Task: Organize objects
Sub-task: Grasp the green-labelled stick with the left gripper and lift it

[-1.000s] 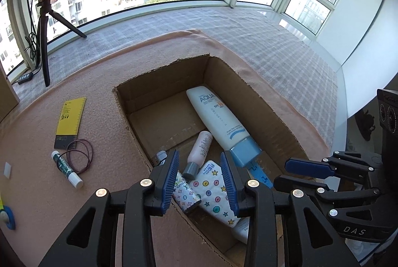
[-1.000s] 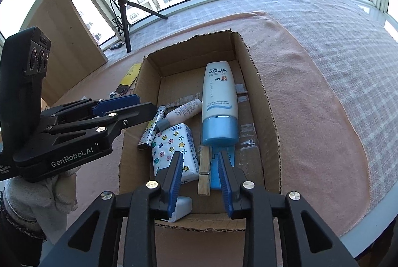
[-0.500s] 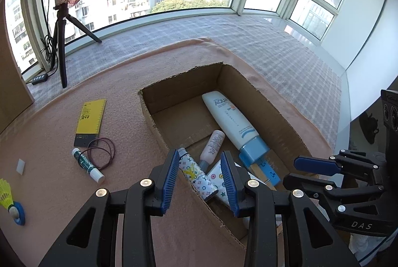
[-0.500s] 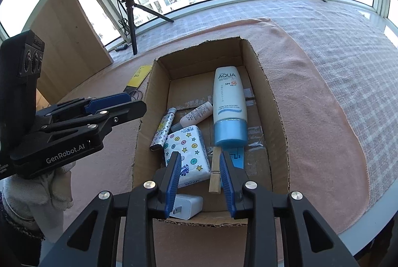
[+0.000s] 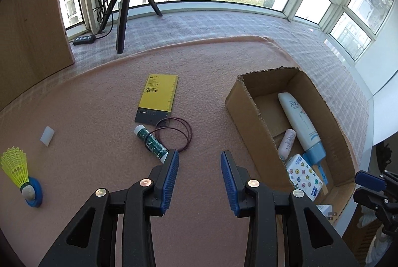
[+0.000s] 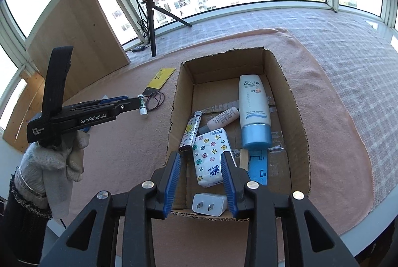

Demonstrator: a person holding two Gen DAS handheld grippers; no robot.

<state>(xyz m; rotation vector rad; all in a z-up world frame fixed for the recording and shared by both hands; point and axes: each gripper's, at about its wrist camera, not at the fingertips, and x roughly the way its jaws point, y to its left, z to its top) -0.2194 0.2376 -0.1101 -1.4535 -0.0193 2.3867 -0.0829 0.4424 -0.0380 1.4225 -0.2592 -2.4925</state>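
Just above the left gripper [image 5: 199, 158] in the left wrist view, lying on the pink cloth [image 5: 99, 122]: green-and-white glue stick [image 5: 151, 142], one end beside the left pad, across a maroon hair tie [image 5: 174, 134]. Jaws parted, nothing between. Likely light, rigid, smooth and prone to rolling; best pinched across the mid-barrel, clear of the soft loop. Lower centre of the right wrist view: right gripper [image 6: 201, 170] released, empty, above the cardboard box [image 6: 296, 117] holding the sunscreen tube [image 6: 253, 103] and tissue pack [image 6: 211, 157].
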